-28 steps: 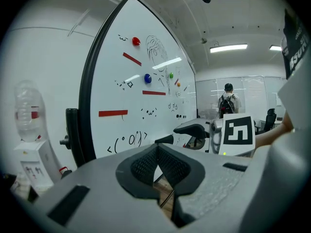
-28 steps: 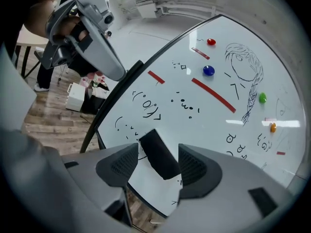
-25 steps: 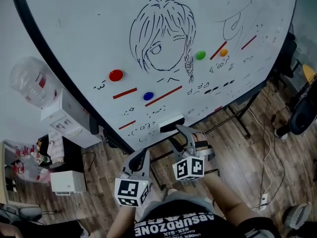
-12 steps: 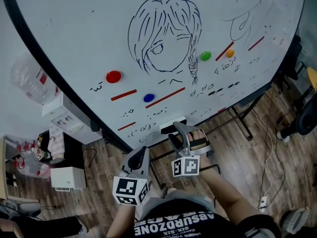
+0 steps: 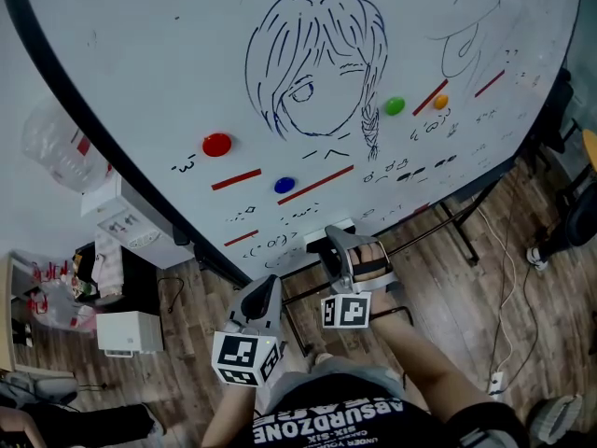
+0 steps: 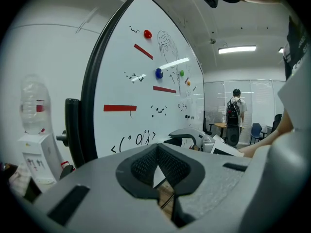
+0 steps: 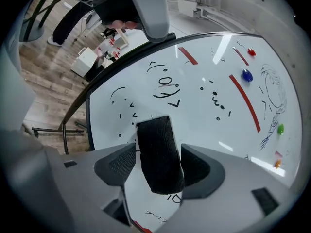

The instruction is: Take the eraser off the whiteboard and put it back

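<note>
Black felt eraser (image 7: 159, 152) is seen lying flat on the whiteboard (image 7: 209, 130) near its bottom edge. It sits between the right gripper's (image 7: 155, 165) jaws, which have just been opening and are spread, not pinching it. The left gripper's (image 6: 156, 168) jaws are pressed together, empty. Should a spread jaw catch the eraser's side, it could be skewed or knocked off the board.

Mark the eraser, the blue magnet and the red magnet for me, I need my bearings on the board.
eraser (image 7: 159, 152), right gripper view, middle of its dark fabric face.
blue magnet (image 5: 285, 185), head view, centre of its dome.
red magnet (image 5: 216, 144), head view, centre of its dome.
</note>
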